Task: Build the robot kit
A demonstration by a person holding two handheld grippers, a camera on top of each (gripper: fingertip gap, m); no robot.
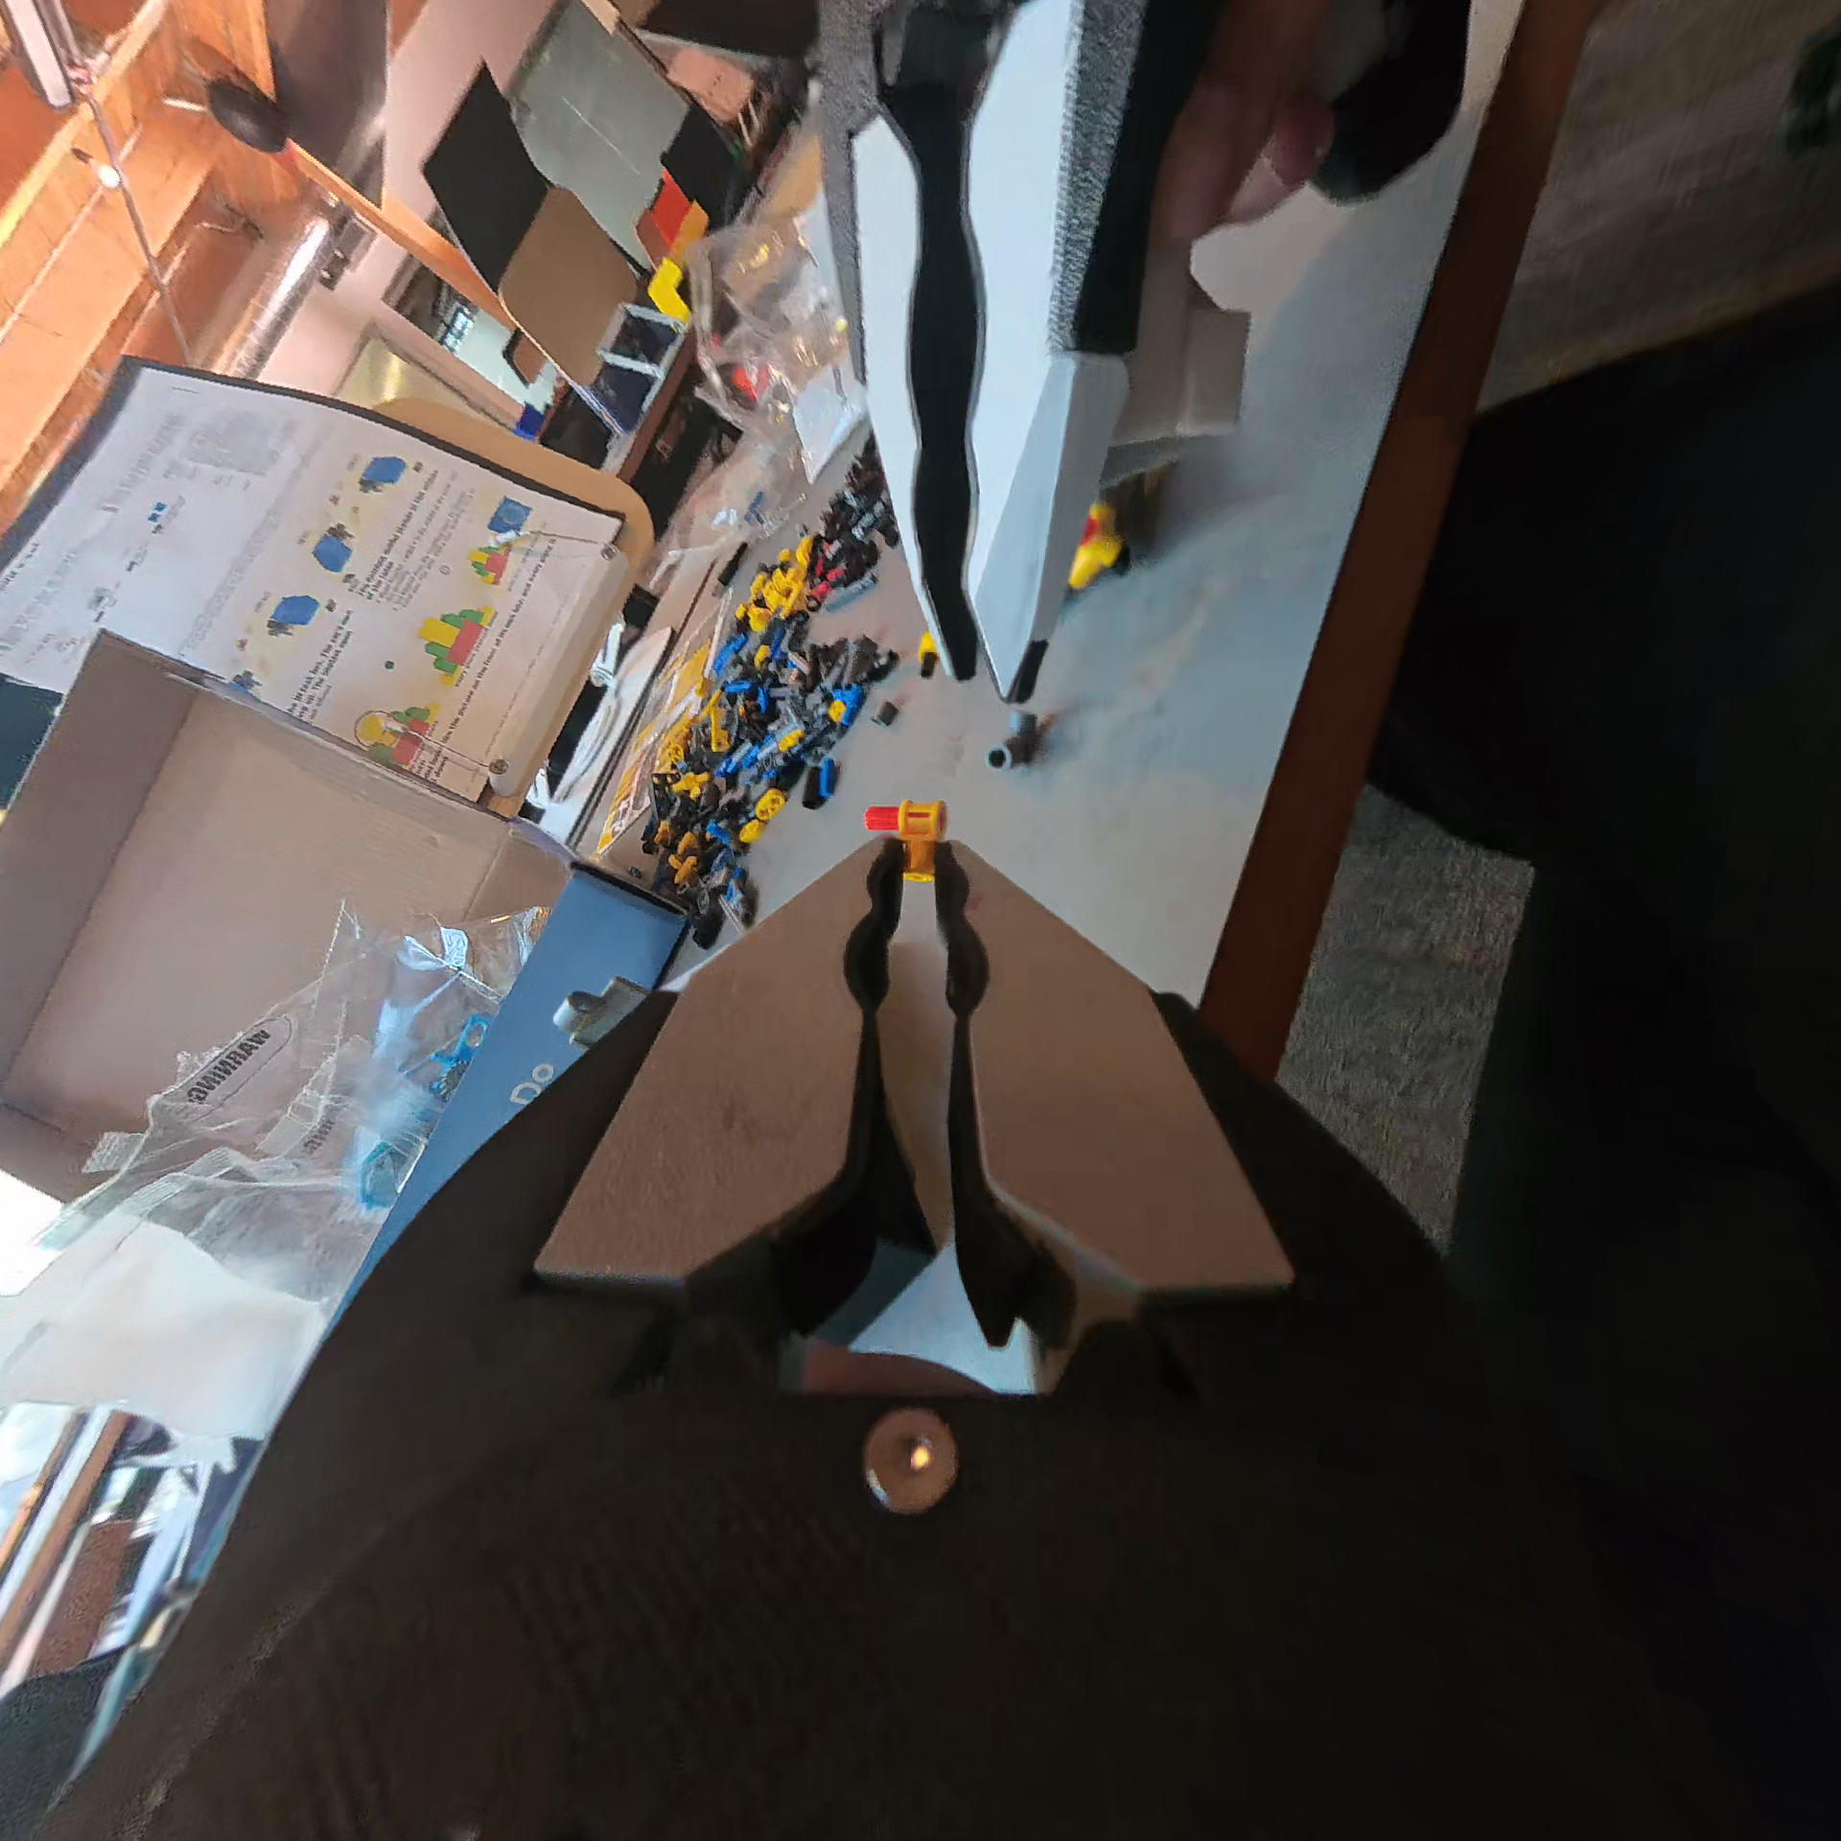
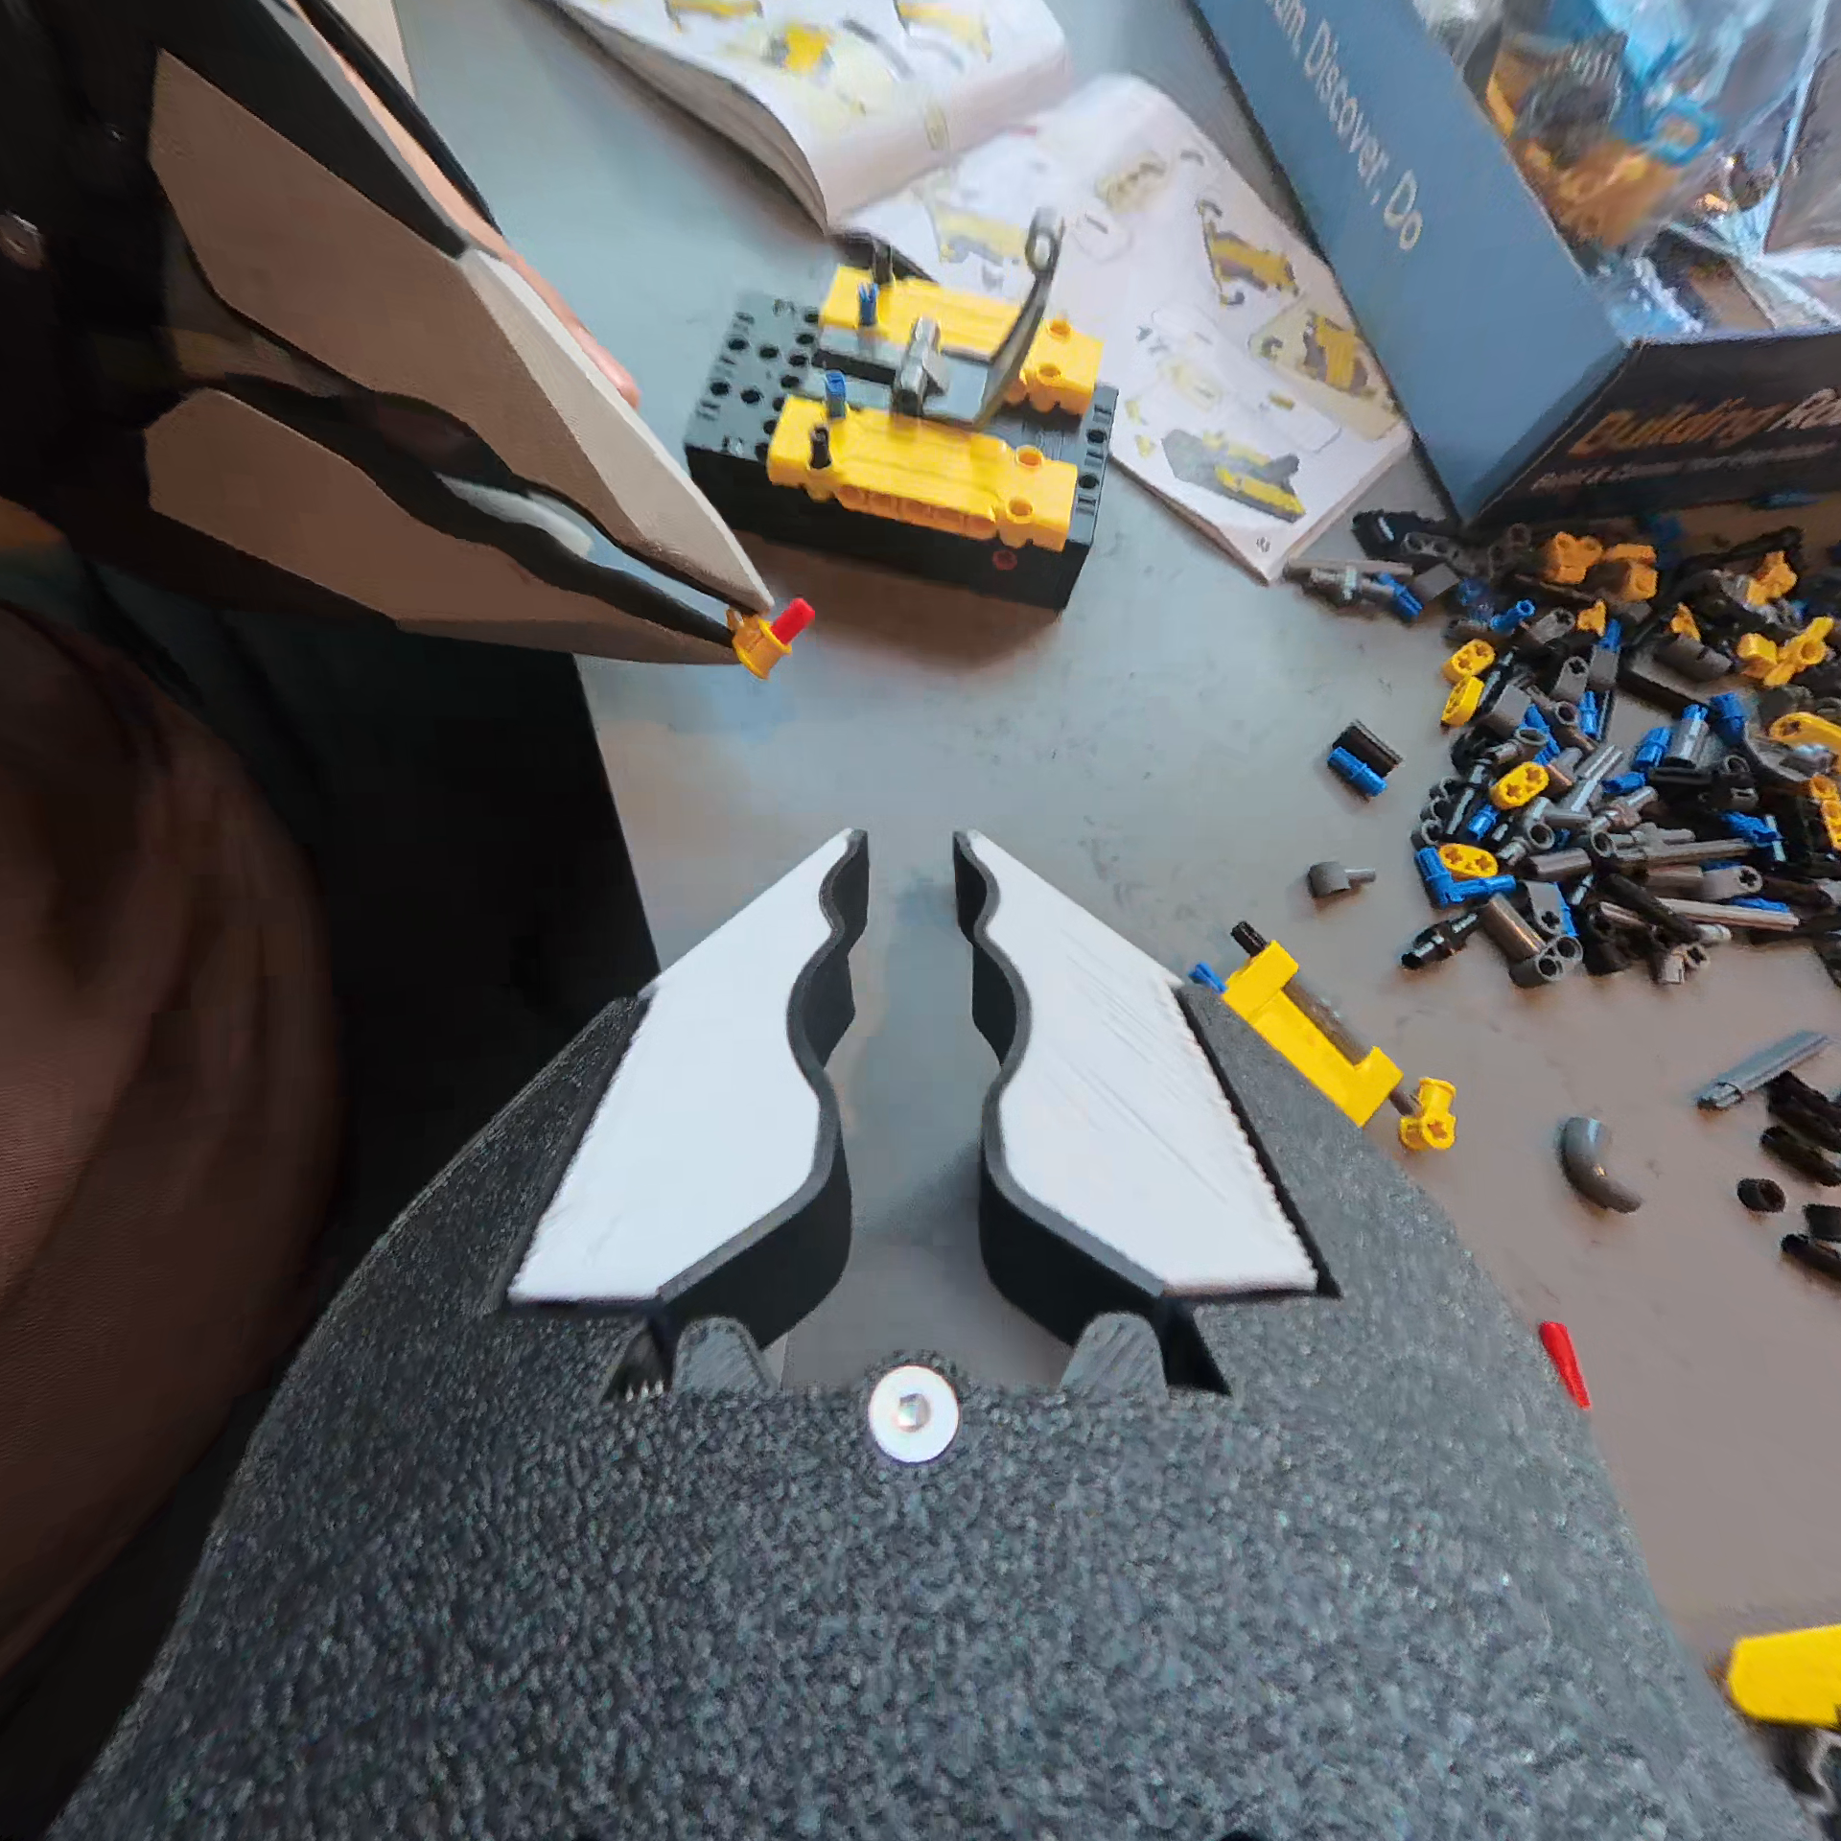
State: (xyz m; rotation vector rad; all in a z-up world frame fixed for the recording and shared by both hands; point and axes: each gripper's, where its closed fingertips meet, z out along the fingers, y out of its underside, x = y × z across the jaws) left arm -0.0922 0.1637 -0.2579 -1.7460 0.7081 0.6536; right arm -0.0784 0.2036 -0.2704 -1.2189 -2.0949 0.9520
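My left gripper (image 1: 917,859) is shut on a small yellow connector with a red pin (image 1: 912,825) and holds it above the grey table. It also shows in the right wrist view (image 2: 742,623) with the connector (image 2: 767,638) at its tips. My right gripper (image 2: 909,847) is open and empty, low over bare table; in the left wrist view it (image 1: 986,667) hangs over the table beyond the connector. A black and yellow brick assembly (image 2: 902,448) stands beyond both grippers. A small yellow sub-assembly (image 2: 1315,1036) lies just right of my right gripper.
A pile of loose black, blue and yellow parts (image 2: 1634,777) lies at the right. Open instruction booklets (image 2: 1195,329) and a blue box (image 2: 1445,249) lie behind. A cardboard box (image 1: 199,897) with plastic bags (image 1: 299,1096) stands left. The table's wooden edge (image 1: 1395,498) runs close by.
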